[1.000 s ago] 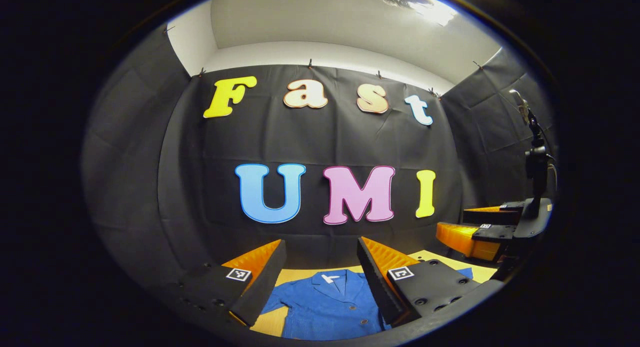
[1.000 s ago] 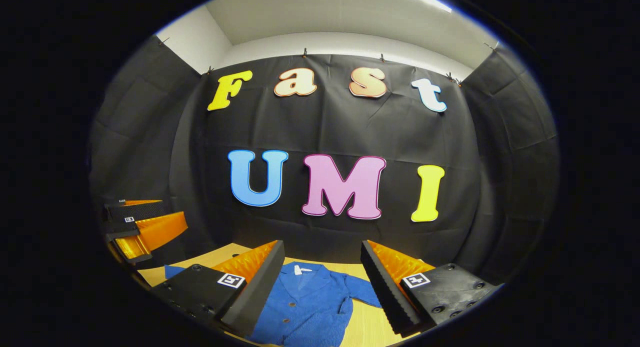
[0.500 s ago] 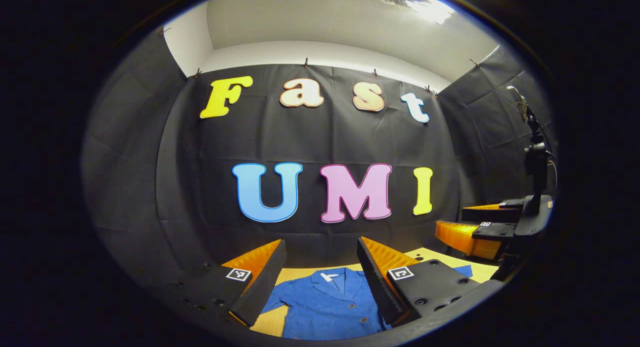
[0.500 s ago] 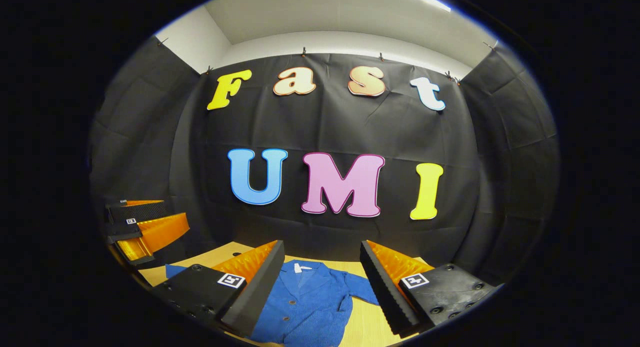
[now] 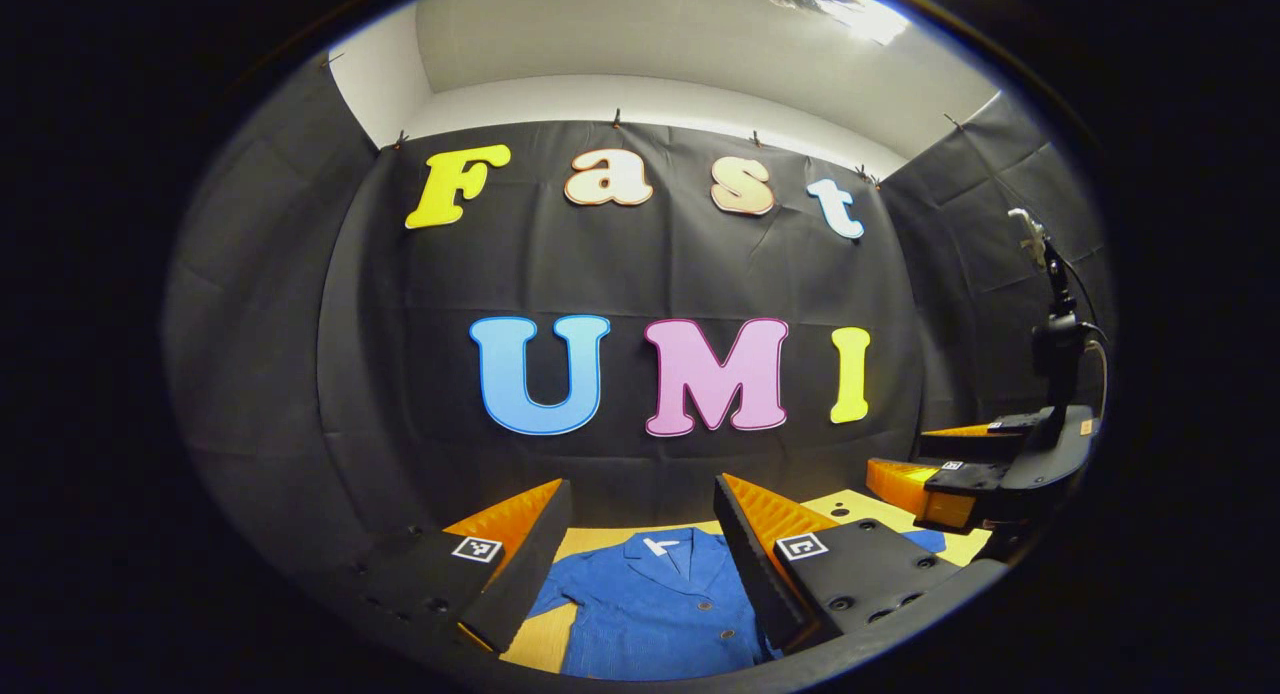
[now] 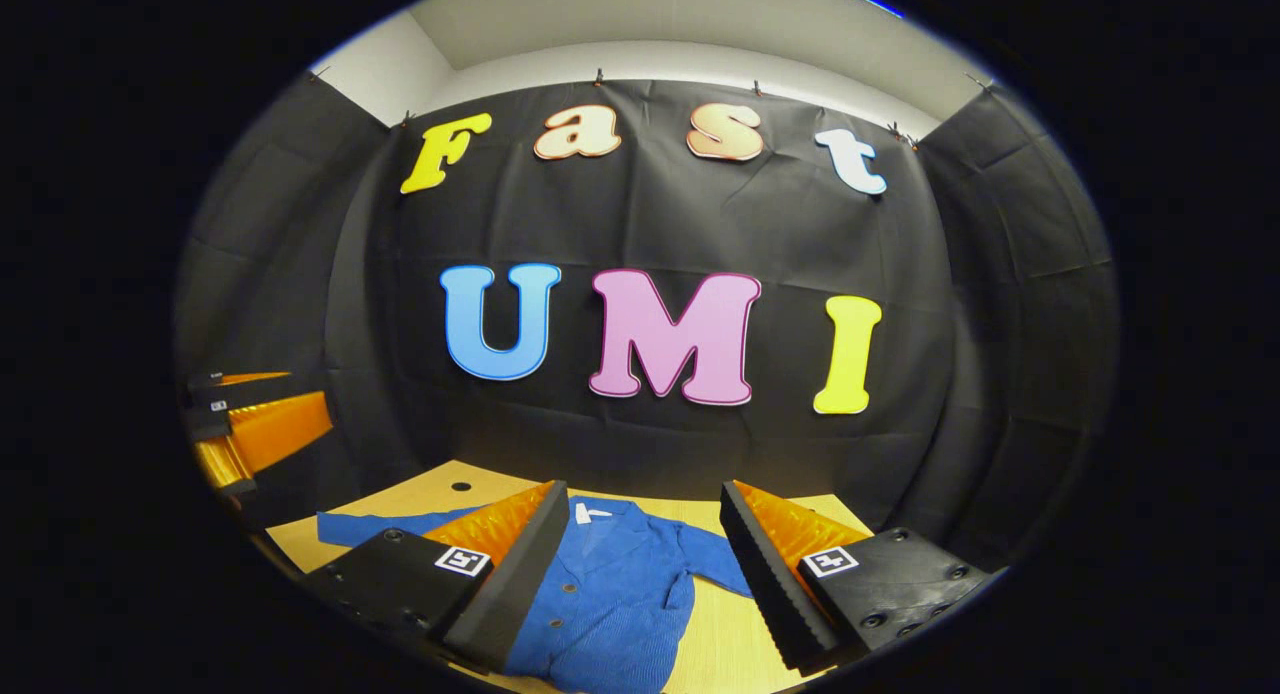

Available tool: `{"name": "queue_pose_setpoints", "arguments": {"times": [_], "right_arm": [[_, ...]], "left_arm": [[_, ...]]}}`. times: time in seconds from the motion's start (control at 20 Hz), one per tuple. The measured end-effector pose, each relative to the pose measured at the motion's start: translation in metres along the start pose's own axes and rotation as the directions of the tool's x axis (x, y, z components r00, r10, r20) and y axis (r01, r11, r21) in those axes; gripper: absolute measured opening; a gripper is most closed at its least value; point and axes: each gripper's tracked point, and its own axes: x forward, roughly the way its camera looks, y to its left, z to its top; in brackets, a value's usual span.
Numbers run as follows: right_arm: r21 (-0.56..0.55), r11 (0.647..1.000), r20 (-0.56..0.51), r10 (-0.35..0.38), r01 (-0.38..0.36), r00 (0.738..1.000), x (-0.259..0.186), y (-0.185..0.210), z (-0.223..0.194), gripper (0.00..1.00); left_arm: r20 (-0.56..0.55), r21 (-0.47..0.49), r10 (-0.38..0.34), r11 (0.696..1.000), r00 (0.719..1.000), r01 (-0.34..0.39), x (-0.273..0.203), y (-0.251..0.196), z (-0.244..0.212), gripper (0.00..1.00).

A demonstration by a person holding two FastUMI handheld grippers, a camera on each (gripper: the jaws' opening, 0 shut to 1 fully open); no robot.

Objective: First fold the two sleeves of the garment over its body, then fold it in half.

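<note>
Left tool (image 5: pixel 640 534) spread apart, right tool (image 6: pixel 640 534) likewise, blue jacket (image 6: pixel 610 594) flat on wooden table (image 6: pixel 730 654), sleeves outspread

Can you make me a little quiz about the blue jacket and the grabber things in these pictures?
1. True or false: the blue jacket lies flat on the wooden table with its sleeves still spread out.
2. What is the left hand-held gripper doing? A) pinching a sleeve B) open above the jacket, holding nothing C) shut on the collar
3. Fill in: in the right gripper view, the right hand-held gripper has its fingers ____, with the jacket showing between them.

Key: 1 true; 2 B; 3 open (apart). Neither sleeve is folded over the body yet.
</note>
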Motion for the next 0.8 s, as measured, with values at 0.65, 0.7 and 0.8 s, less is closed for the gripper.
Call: {"name": "queue_pose_setpoints", "arguments": {"times": [0.65,0.7,0.8], "right_arm": [[-0.046,0.976,-0.304,-0.217,0.213,0.928,0.096,-0.168,-0.143,0.97],[-0.045,0.971,-0.334,-0.236,0.234,0.913,0.099,-0.185,-0.158,0.97],[-0.049,0.959,-0.397,-0.276,0.281,0.875,0.100,-0.219,-0.191,0.97]], "left_arm": [[-0.076,-0.001,0.057,0.998,0.995,-0.057,0.033,-0.029,-0.017,0.82],[-0.082,0.001,0.057,0.998,0.995,-0.058,0.040,-0.035,-0.019,0.82],[-0.093,0.009,0.059,0.998,0.994,-0.058,0.051,-0.045,-0.022,0.82]]}}
